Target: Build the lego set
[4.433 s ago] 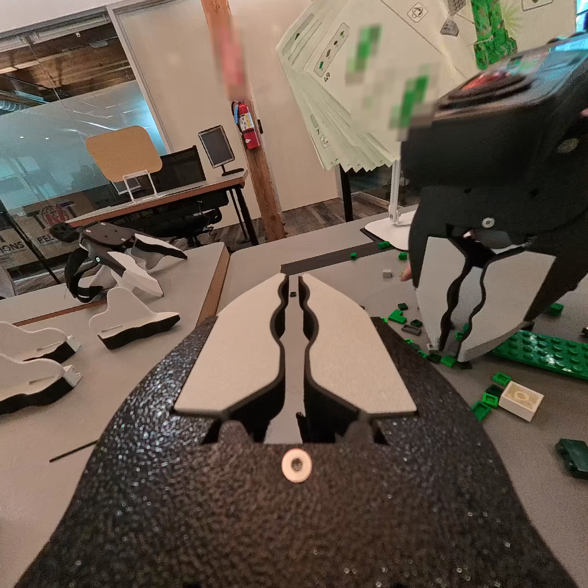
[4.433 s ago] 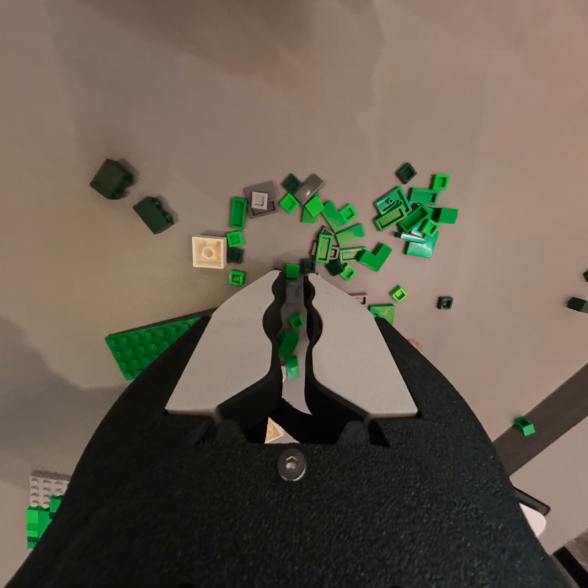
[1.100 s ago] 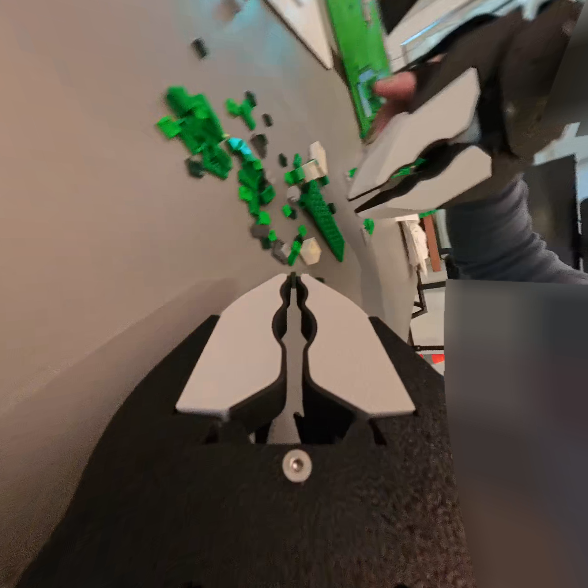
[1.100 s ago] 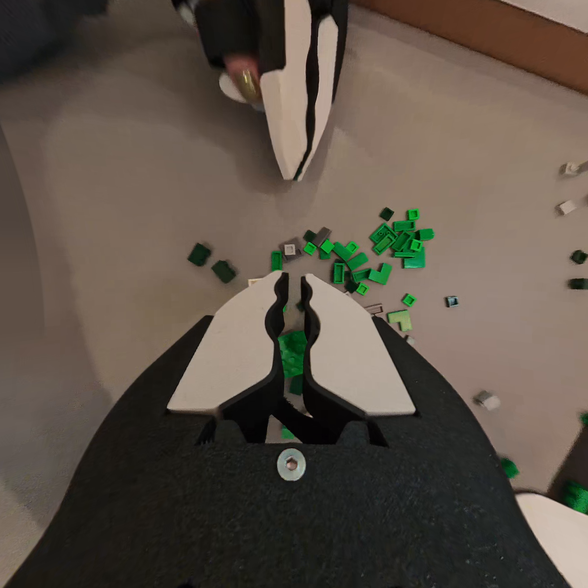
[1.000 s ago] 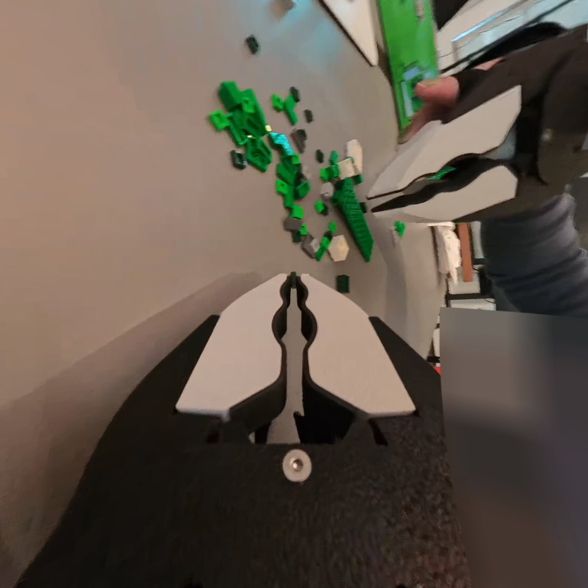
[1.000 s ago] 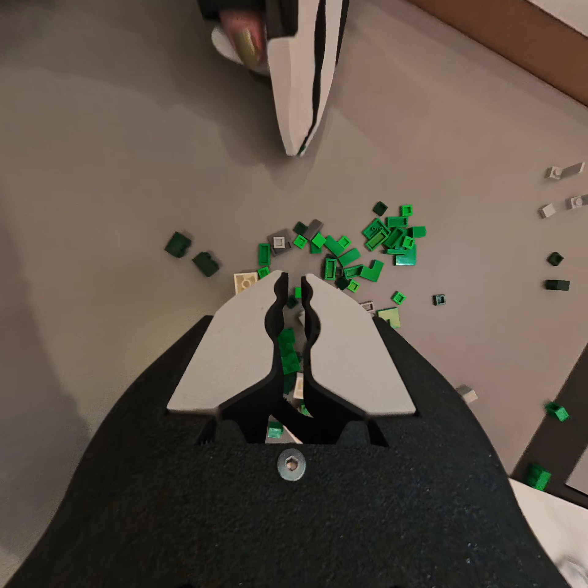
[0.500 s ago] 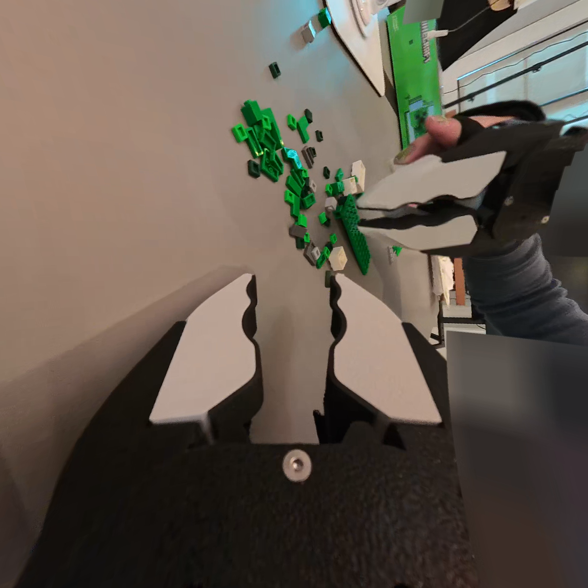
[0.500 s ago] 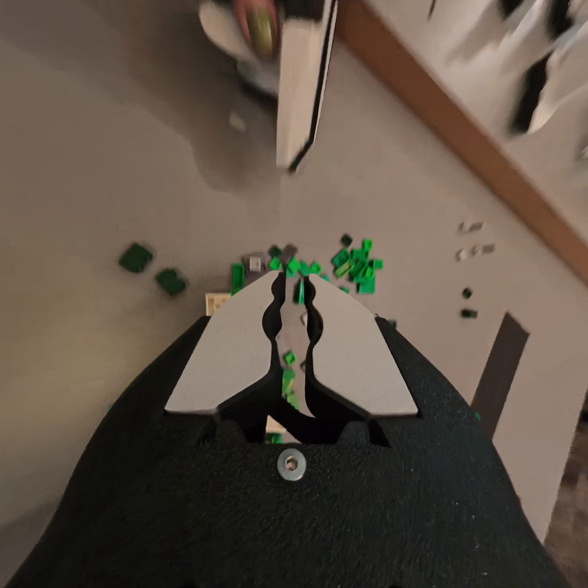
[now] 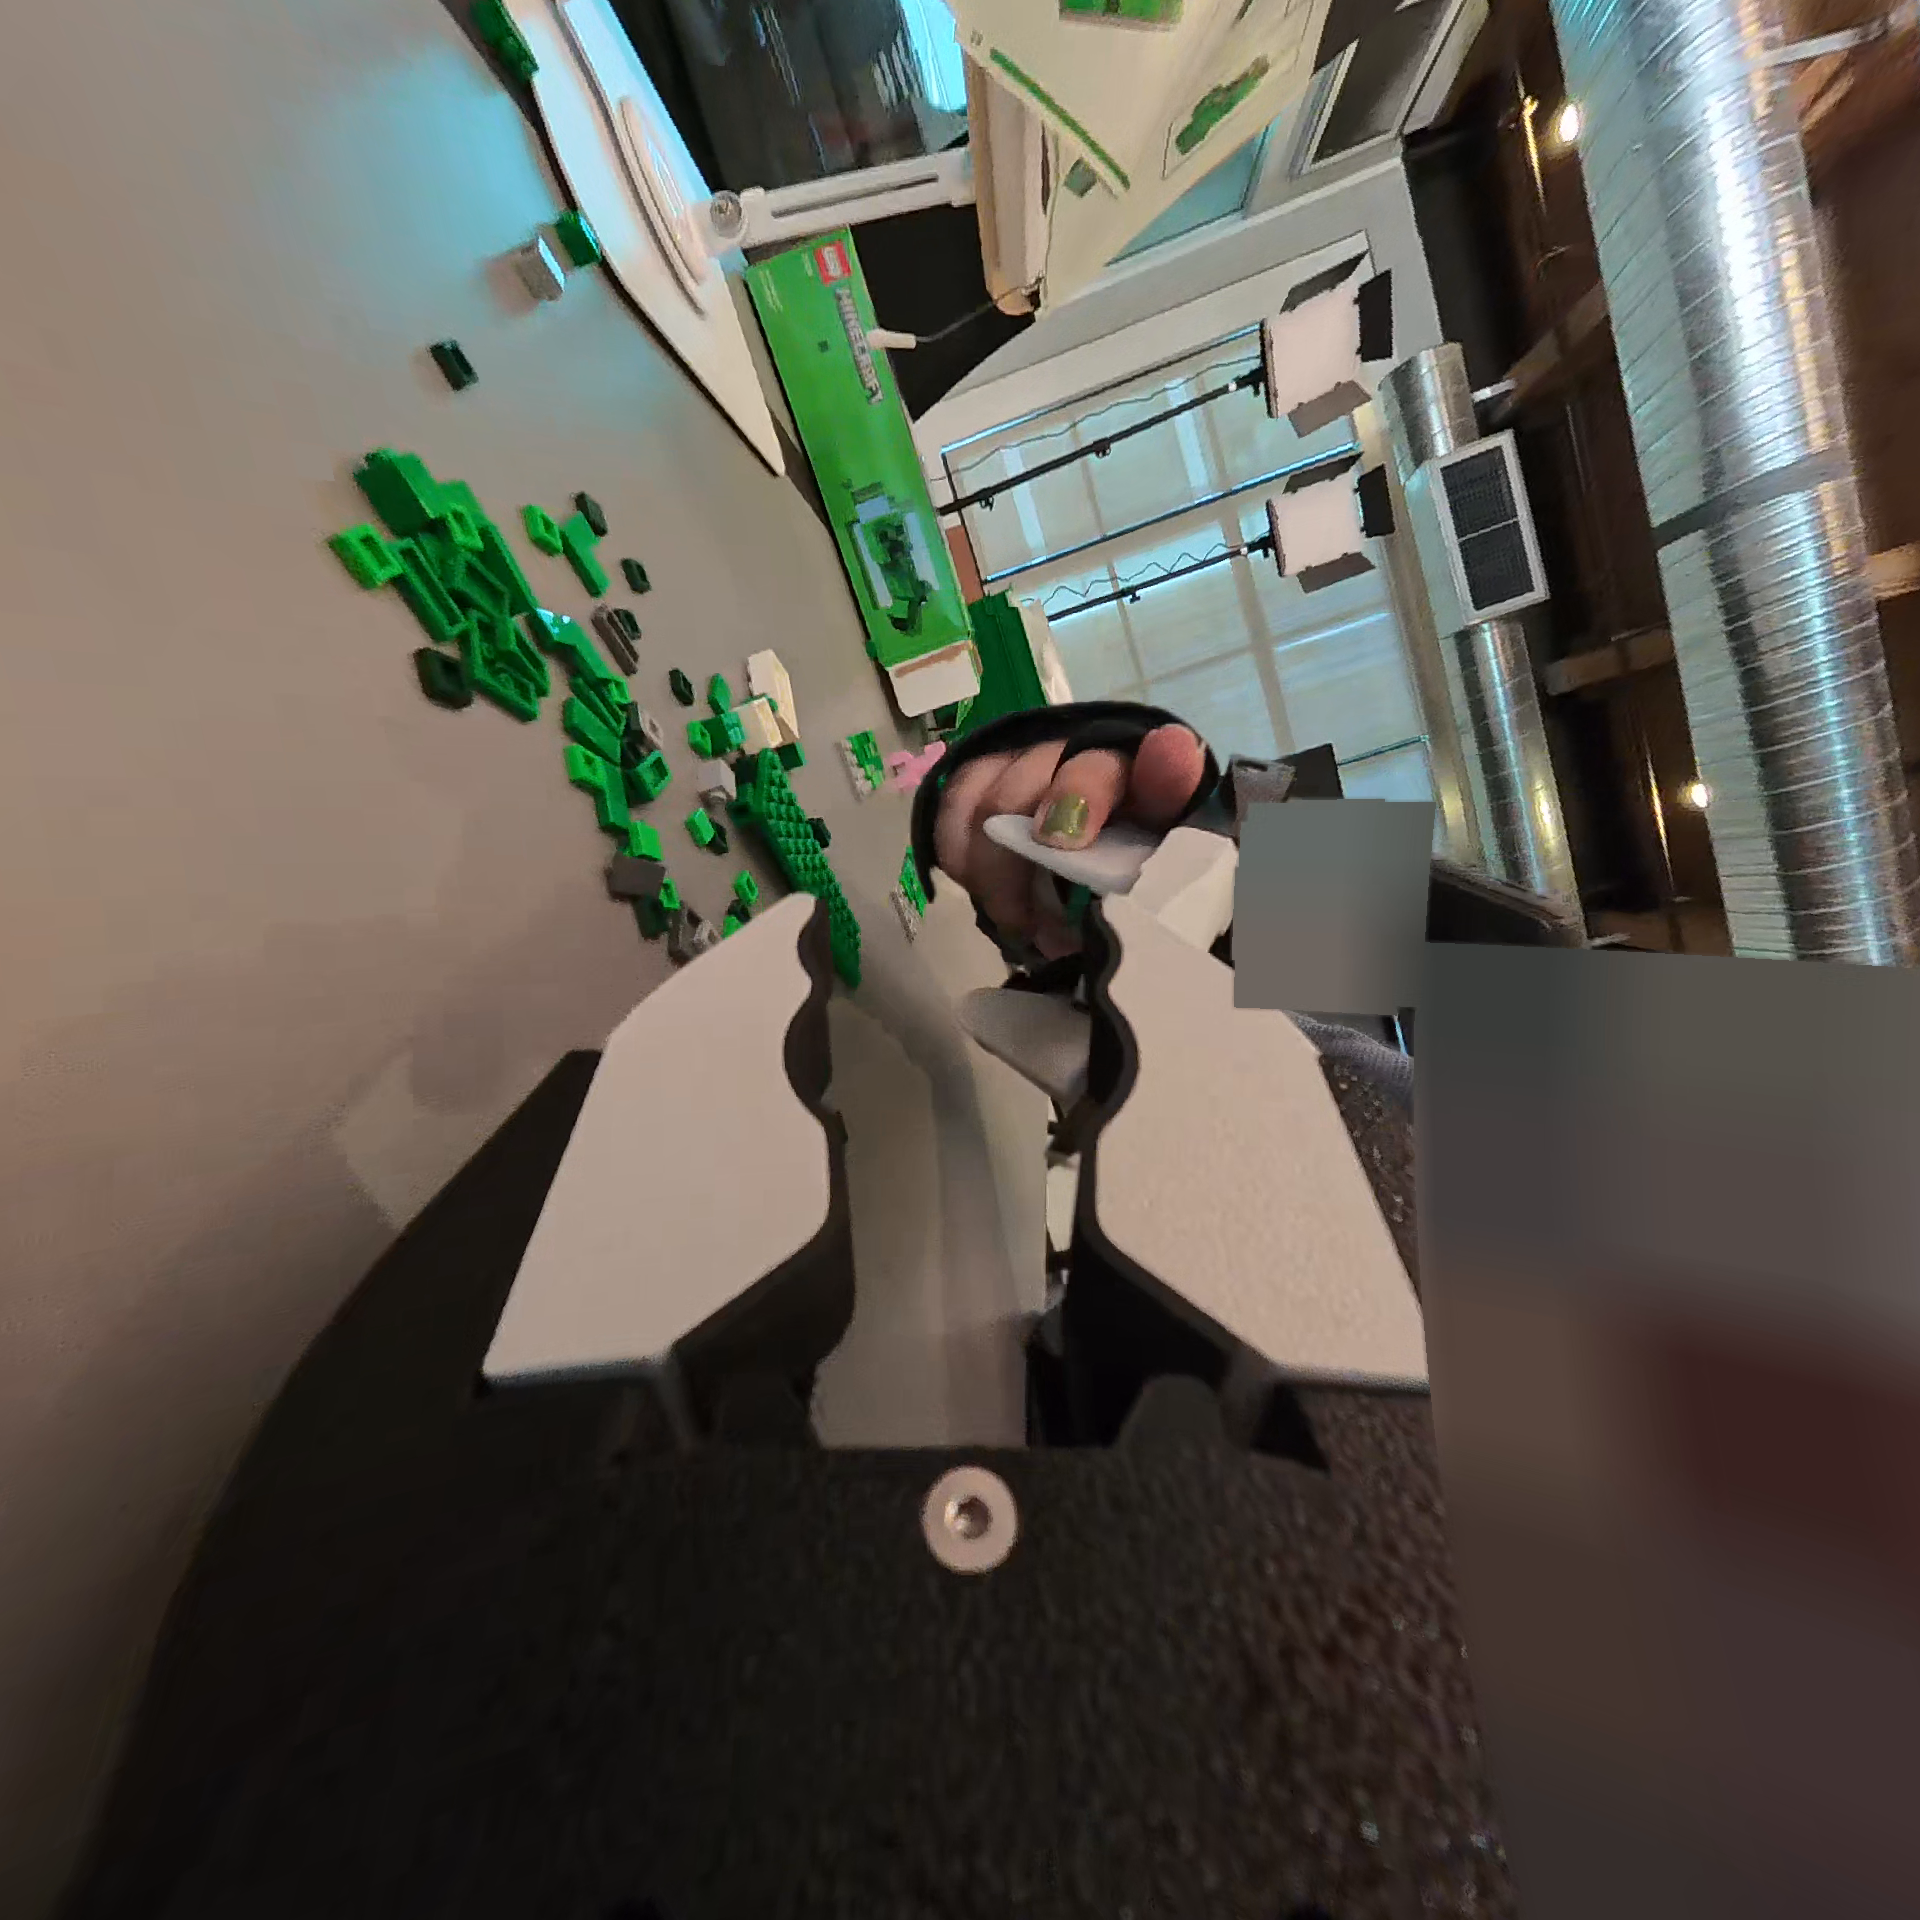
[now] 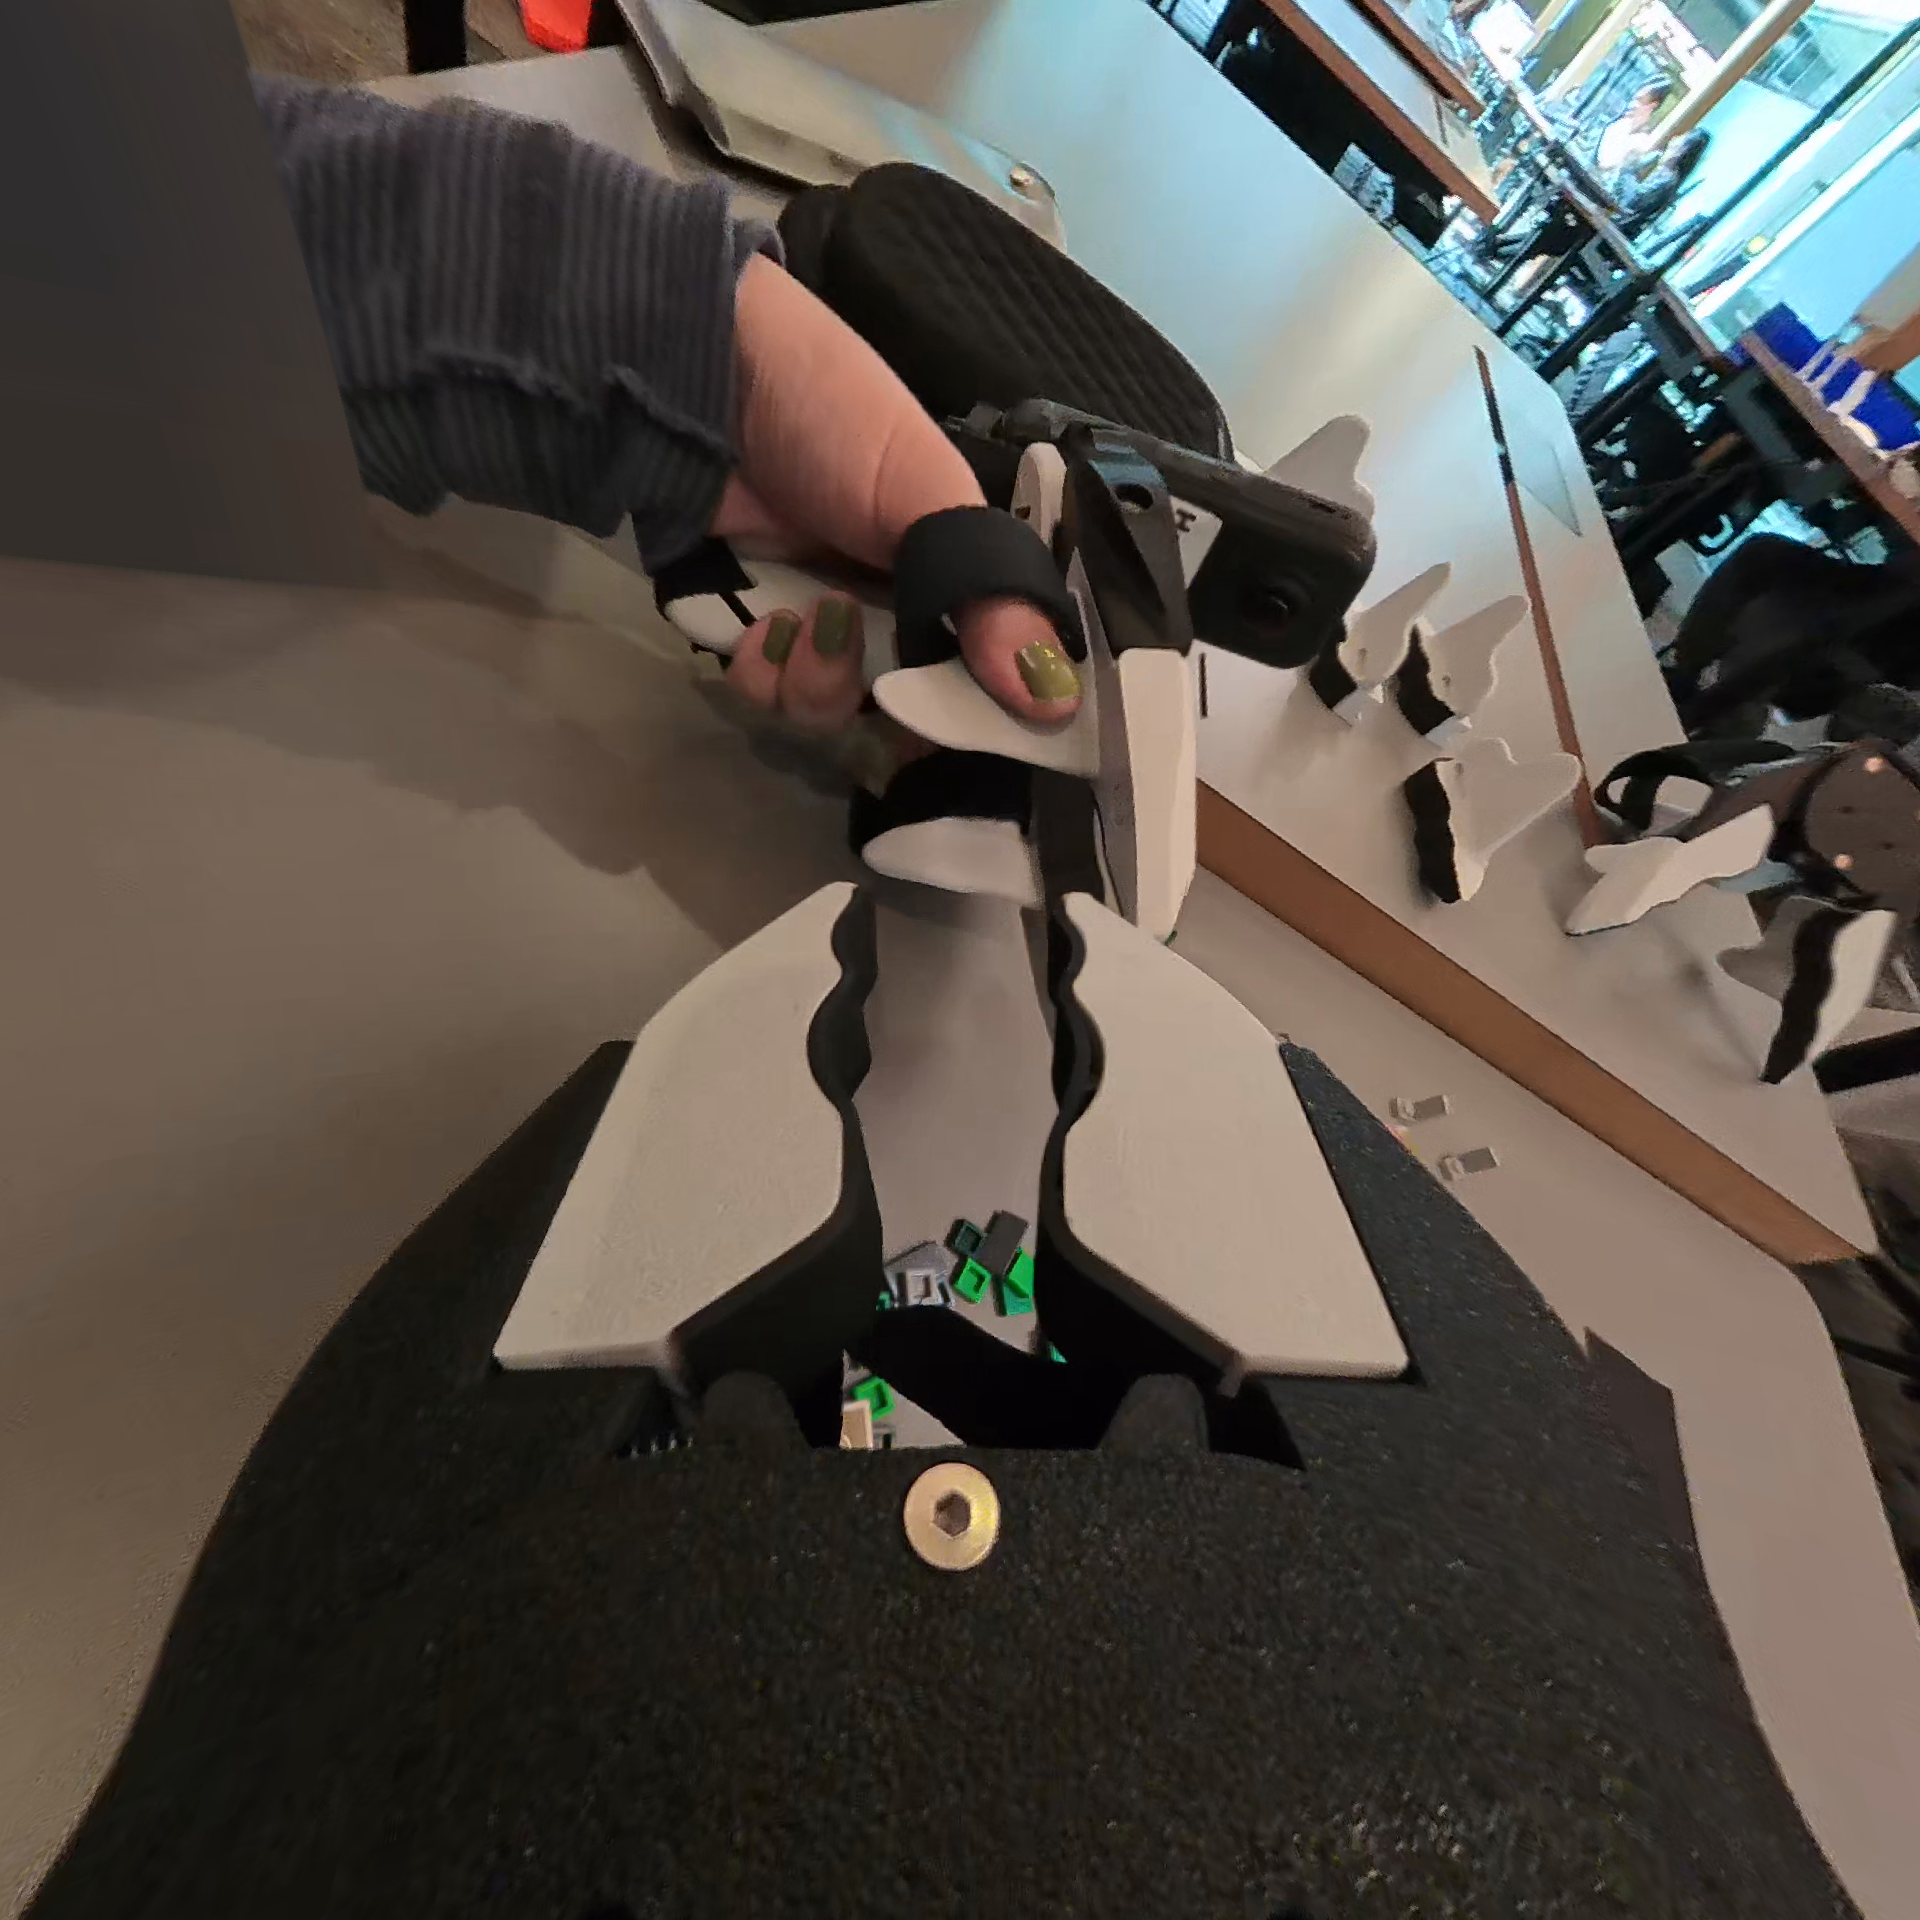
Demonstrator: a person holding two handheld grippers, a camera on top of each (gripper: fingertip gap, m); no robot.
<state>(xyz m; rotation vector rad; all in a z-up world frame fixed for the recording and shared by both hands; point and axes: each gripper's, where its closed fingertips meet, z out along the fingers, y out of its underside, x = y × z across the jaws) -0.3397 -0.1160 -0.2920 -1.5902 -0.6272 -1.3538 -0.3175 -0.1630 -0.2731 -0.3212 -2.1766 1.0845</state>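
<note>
- Left tool (image 9: 951, 925): rolled on its side, so the grey tabletop (image 9: 208, 935) stands up the left of its view. Fingers (image 9: 727, 1060) stand apart with nothing between them.
- Scattered green bricks (image 9: 488, 613) and a green studded plate (image 9: 795, 842) lie on the tabletop beyond the left tool's tips.
- Hand (image 10: 852, 488), in a ribbed dark sleeve (image 10: 499, 281), grips the left tool's handle; thumb pressed on a white paddle, through a black strap.
- Right tool (image 10: 956, 904): pointed at that hand, just beside the left tool's fingers. Its fingers (image 10: 727, 1060) are apart, grasp bare.
- Spare white fingers (image 10: 1455, 810) stand on the tabletop at right.
</note>
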